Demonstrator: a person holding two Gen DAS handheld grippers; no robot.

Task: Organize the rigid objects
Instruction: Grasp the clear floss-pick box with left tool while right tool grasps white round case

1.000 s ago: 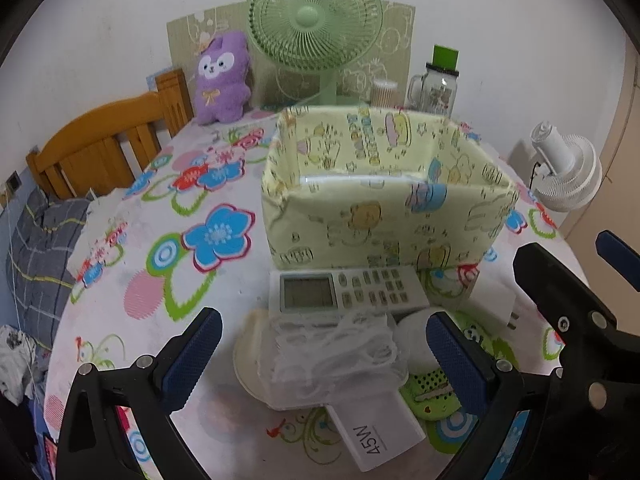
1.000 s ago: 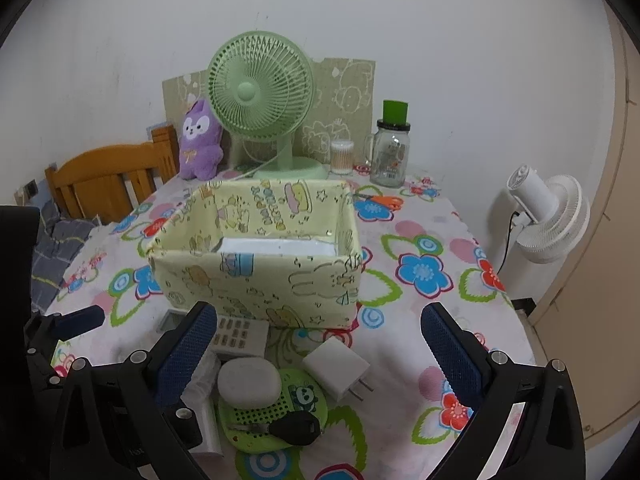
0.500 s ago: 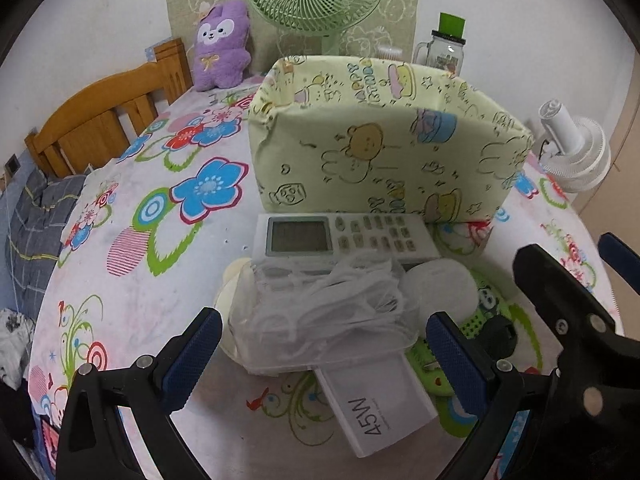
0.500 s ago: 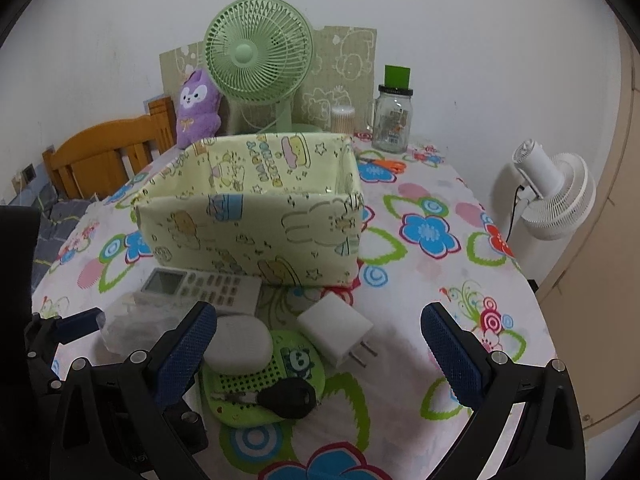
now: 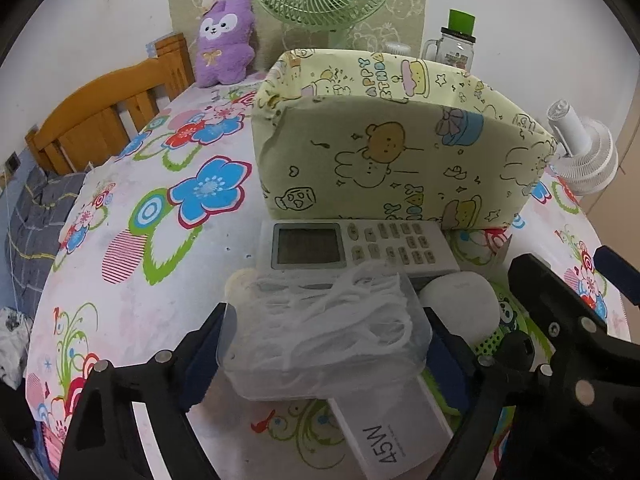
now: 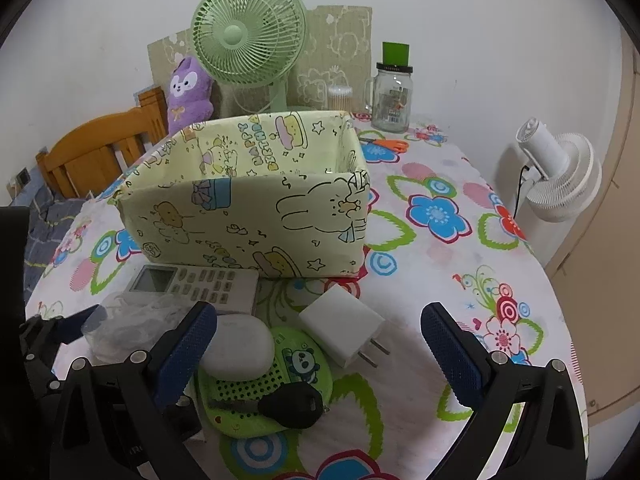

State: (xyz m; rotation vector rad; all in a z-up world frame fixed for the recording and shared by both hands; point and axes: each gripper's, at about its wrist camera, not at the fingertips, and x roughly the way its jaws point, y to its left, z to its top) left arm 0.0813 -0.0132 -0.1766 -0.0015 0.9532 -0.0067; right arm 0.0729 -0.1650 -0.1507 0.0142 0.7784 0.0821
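A clear plastic box [image 5: 328,332] full of white cable sits between the fingers of my left gripper [image 5: 326,344], whose jaws are closing with both pads against the box's side walls. Under it lies a white box marked 45W [image 5: 392,432]. Behind it a white remote [image 5: 360,244] lies against the yellow cartoon-print storage box [image 5: 400,152]. My right gripper [image 6: 318,316] is open and hovers over a white charger plug [image 6: 344,324]. To the plug's left, a white oval case [image 6: 240,348] and a black key [image 6: 292,404] rest on a green panda disc [image 6: 296,364].
At the back of the flowered table stand a green fan [image 6: 248,32], a purple plush [image 6: 188,92], a glass jar [image 6: 392,96] and orange scissors [image 6: 388,144]. A wooden chair [image 5: 108,120] is at the left, a white fan [image 6: 560,176] beyond the right edge.
Both grippers have come down closer to the items in front of the storage box. The left jaws have narrowed from wide open onto the clear cable box.
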